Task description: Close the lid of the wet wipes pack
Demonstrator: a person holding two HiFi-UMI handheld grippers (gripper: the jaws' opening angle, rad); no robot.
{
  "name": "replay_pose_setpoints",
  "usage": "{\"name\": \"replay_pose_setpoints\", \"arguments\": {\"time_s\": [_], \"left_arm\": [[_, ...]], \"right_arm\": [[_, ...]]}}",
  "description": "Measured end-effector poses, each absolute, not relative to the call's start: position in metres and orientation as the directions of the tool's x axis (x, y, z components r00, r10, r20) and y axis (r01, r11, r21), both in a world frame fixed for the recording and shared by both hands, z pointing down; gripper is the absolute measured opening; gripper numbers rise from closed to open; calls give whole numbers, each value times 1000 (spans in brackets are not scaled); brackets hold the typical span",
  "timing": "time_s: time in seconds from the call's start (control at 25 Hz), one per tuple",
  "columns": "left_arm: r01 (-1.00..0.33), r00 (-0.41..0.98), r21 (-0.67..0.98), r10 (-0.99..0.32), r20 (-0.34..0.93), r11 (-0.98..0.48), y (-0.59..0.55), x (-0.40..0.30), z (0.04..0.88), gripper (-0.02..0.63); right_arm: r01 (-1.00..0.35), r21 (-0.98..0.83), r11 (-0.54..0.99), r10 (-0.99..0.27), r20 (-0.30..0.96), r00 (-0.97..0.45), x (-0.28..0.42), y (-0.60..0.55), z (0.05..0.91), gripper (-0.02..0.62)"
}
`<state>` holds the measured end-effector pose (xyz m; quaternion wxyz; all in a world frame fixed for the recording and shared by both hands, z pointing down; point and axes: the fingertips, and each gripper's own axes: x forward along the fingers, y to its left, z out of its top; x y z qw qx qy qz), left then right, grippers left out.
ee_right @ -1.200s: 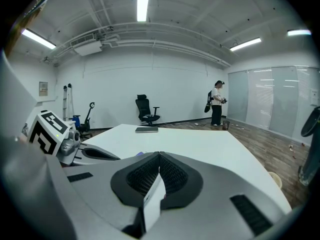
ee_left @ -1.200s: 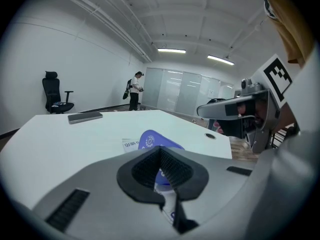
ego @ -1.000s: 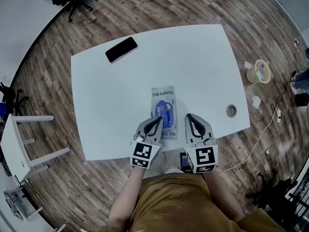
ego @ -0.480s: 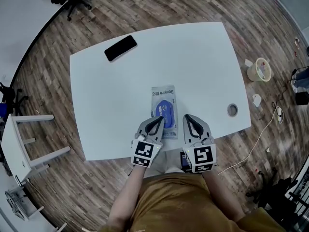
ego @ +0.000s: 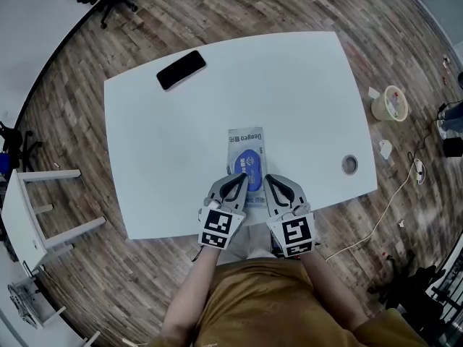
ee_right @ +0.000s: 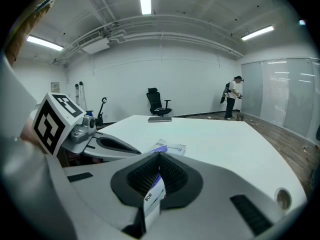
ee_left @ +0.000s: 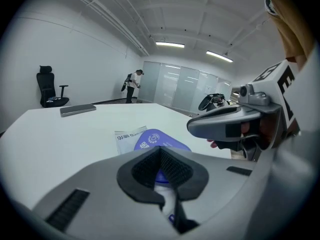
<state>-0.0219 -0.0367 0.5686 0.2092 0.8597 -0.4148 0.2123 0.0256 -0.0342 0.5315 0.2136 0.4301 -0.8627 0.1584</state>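
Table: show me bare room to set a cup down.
Free: right side, between wet wipes pack and cable hole; left side, from phone to near edge. Crowded: near edge, where left gripper and right gripper hold the pack.

Wipes pack (ego: 246,157) low-ctr on table (ego: 304,92); phone (ego: 181,71) upper left; ring (ego: 349,165) far right; L gripper (ego: 236,186), R gripper (ego: 273,187) at pack's lower end.

A white table (ego: 181,121) with rounded corners stands on a wood-plank floor (ego: 87,85). A dark phone (ego: 181,71) lies flat and askew near the far left corner. A wet wipes pack (ego: 245,147) lies near the middle of the near edge, its blue oval lid (ego: 248,163) facing up. A small grey ring (ego: 349,165) sits in the tabletop near the right edge, well apart from both
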Motion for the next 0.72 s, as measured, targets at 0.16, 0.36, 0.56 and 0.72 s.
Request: {"name": "replay_pose_setpoints", "arguments": {"time_s": [0.16, 0.36, 0.56, 0.72], "left_arm": [[-803, 564, 186, -624, 541, -566, -37, -23, 571, 6], [-804, 564, 191, -621, 545, -563, -35, -23, 573, 6], [-806, 564, 197, -620, 546, -559, -33, -23, 574, 6], [-806, 563, 198, -619, 548, -558, -29, -23, 575, 6]], "right_arm": [[-790, -98, 605, -652, 509, -562, 17, -31, 538, 9], [-761, -103, 641, -624, 508, -594, 7, -25, 542, 9], [-750, -107, 652, -601, 529, -598, 4, -22, 549, 9], [-751, -106, 652, -593, 547, -591, 5, -19, 555, 9]]}}
